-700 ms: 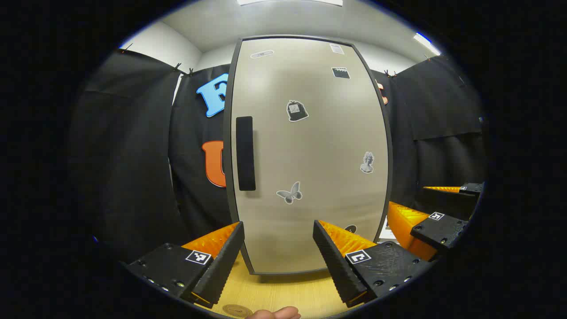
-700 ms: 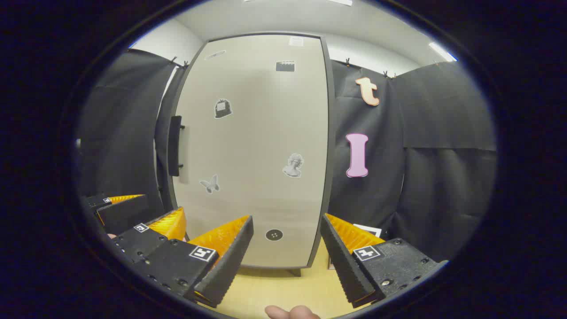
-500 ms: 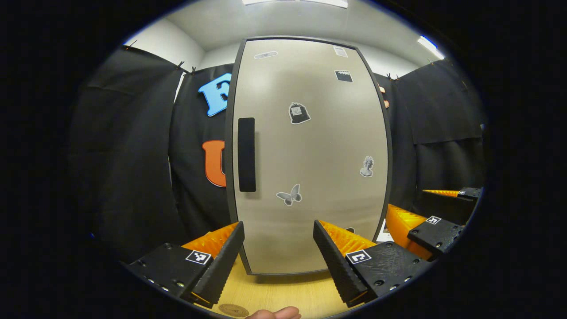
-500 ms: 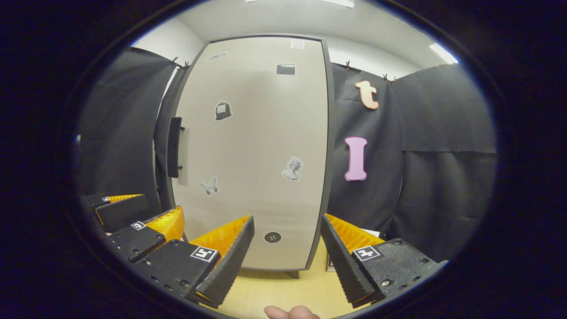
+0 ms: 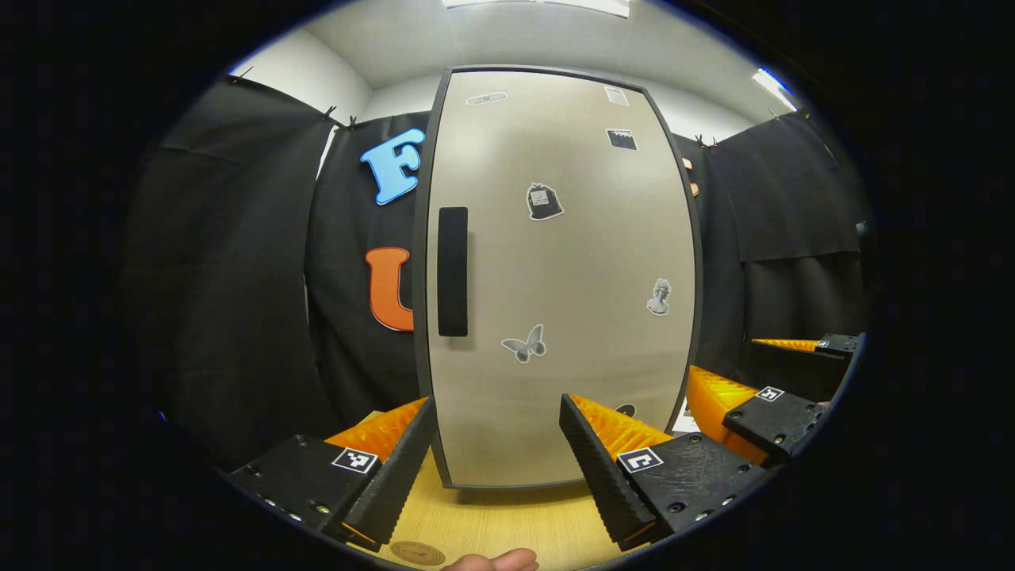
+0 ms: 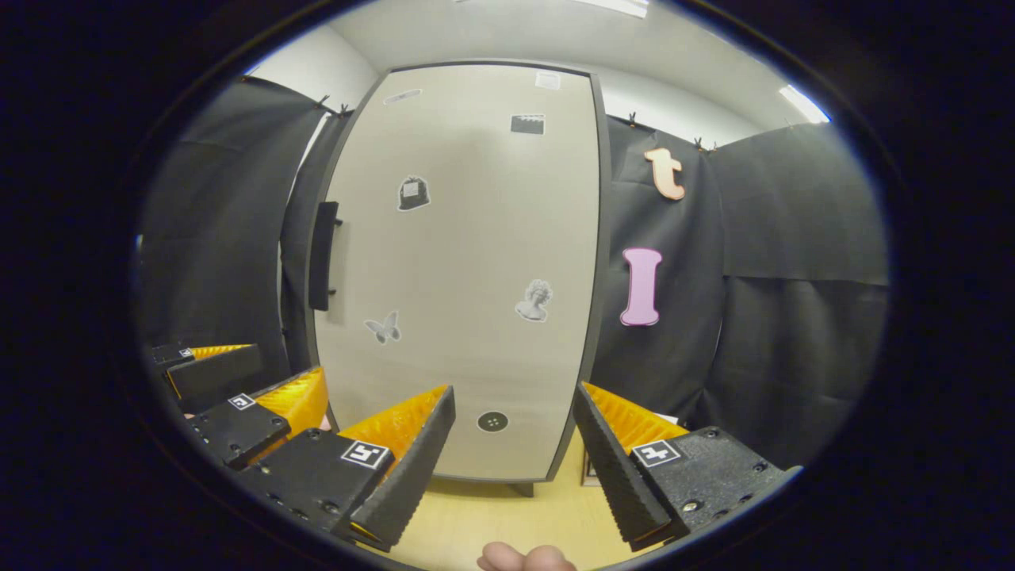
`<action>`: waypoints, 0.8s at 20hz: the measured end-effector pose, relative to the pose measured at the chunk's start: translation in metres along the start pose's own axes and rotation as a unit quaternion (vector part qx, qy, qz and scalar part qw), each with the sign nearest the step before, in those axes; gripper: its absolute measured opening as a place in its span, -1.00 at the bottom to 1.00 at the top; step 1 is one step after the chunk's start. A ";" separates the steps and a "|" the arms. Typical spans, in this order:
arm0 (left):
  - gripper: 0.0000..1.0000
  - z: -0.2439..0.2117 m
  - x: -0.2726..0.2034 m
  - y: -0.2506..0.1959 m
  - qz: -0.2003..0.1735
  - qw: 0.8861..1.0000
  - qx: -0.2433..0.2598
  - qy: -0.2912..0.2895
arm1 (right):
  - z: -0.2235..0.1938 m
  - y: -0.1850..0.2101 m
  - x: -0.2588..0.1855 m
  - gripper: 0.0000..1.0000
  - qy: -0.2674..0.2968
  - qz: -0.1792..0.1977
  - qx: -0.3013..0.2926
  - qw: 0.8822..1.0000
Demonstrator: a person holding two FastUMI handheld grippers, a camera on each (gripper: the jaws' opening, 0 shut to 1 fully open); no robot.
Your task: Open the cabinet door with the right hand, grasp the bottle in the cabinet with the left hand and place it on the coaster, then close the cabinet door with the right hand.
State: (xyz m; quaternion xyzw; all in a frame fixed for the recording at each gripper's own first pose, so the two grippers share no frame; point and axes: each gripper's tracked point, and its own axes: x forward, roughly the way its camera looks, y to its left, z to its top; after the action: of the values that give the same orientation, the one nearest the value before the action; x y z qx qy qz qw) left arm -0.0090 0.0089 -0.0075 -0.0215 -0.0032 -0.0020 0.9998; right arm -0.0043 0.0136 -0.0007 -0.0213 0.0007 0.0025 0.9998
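Wooden table bears a coaster before the closed cabinet door.

1. Black cloth booth walls hang clipped at their top edge.
2. A white painted ceiling carries bright strip lights.
3. A pale wooden tabletop lies below.

one cabinet, one coaster, two grippers
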 end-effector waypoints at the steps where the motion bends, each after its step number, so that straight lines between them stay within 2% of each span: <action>1: 0.87 -0.001 -0.001 0.001 0.001 1.000 0.000 0.001 | 0.001 0.002 0.000 0.93 0.000 0.002 0.000 1.000; 16: 0.88 0.000 -0.003 0.003 0.014 1.000 0.008 -0.005 | 0.000 0.005 0.000 0.93 0.000 0.023 0.004 1.000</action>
State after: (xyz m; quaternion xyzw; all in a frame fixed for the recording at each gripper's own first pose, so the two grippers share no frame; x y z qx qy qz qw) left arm -0.0123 0.0115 -0.0073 -0.0136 -0.0082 0.0120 0.9998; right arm -0.0043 0.0184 -0.0008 -0.0175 0.0008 0.0254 0.9995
